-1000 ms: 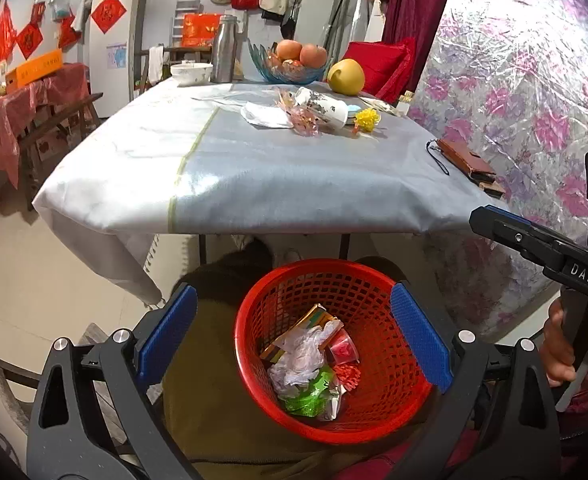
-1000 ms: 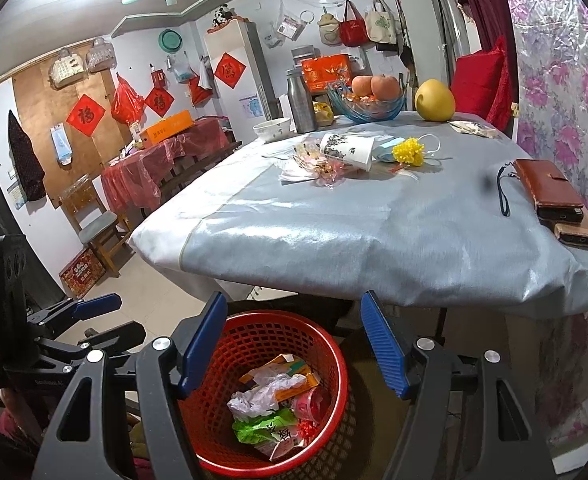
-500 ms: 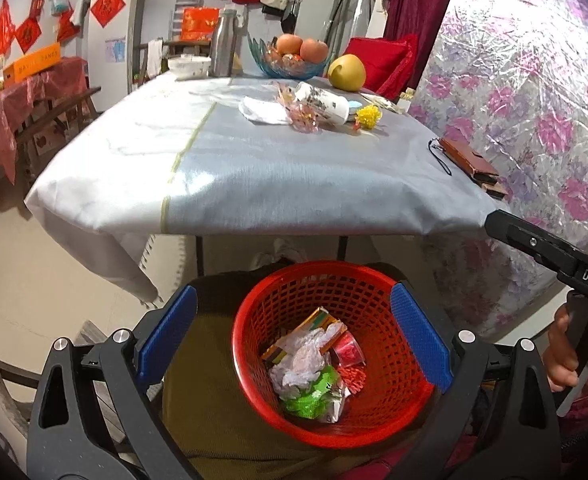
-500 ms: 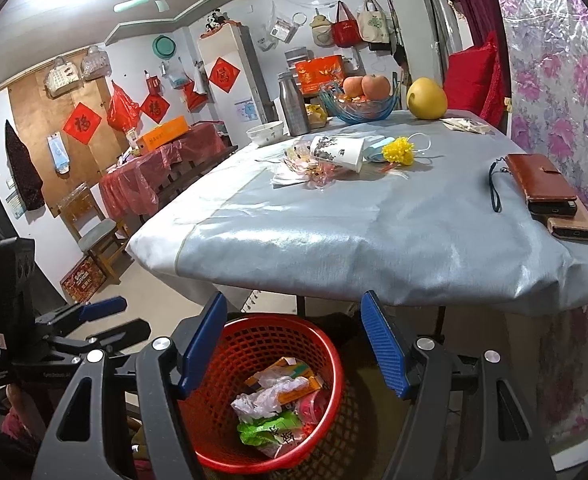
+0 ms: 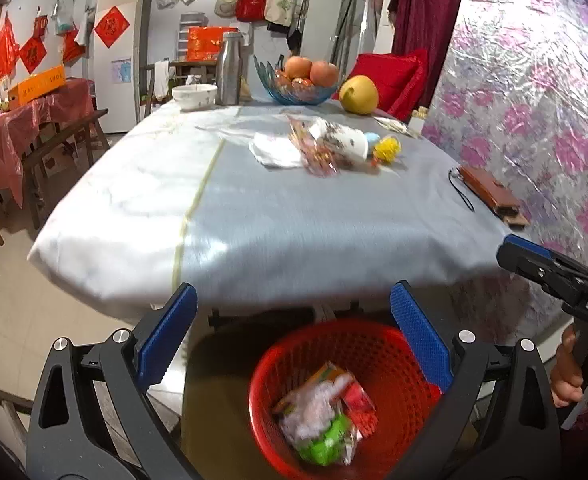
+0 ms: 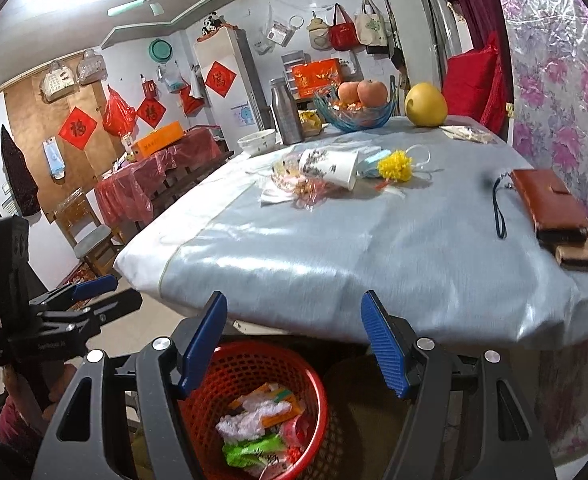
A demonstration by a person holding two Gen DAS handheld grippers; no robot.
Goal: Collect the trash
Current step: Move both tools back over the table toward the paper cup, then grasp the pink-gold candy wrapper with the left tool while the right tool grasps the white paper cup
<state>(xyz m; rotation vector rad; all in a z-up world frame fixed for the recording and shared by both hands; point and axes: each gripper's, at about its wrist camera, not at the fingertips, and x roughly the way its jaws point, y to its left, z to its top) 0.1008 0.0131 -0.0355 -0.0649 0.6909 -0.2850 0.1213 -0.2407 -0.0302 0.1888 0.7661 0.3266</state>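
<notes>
**Inspector:** State of the left gripper (image 5: 291,332)?

**Clerk:** Its fingers (image 5: 169,332) stand wide apart with nothing between them. It hangs below the near edge of the bench (image 5: 277,216), above the red basket (image 5: 378,344).

**Inspector:** And the right gripper (image 6: 294,340)?

**Clerk:** The same: fingers (image 6: 382,340) spread wide, nothing held. It is also at the near edge of the bench (image 6: 334,248), with the red basket (image 6: 213,412) under its left finger.

**Inspector:** Contents of the basket?

**Clerk:** Crumpled wrappers (image 6: 253,416): white plastic, a green packet, orange and red pieces. In the left view the wrappers (image 5: 326,408) are blurred.

**Inspector:** Trash on the bench?

**Clerk:** A cluster at the far middle. A paper cup (image 6: 330,168) lies on its side; touching it on the left is a clear sweet wrapper (image 6: 298,190) over a white tissue (image 5: 277,152). To the right of the cup lie a light blue item (image 6: 370,164) and a yellow pompom flower (image 6: 394,165).

**Inspector:** Other items?

**Clerk:** A brown wallet (image 6: 546,204) at the right edge, on top of a phone (image 6: 582,254). At the far end, a fruit bowl (image 6: 354,118), a pomelo (image 6: 426,105), a steel flask (image 6: 285,112) and a white bowl (image 6: 257,142).
</notes>
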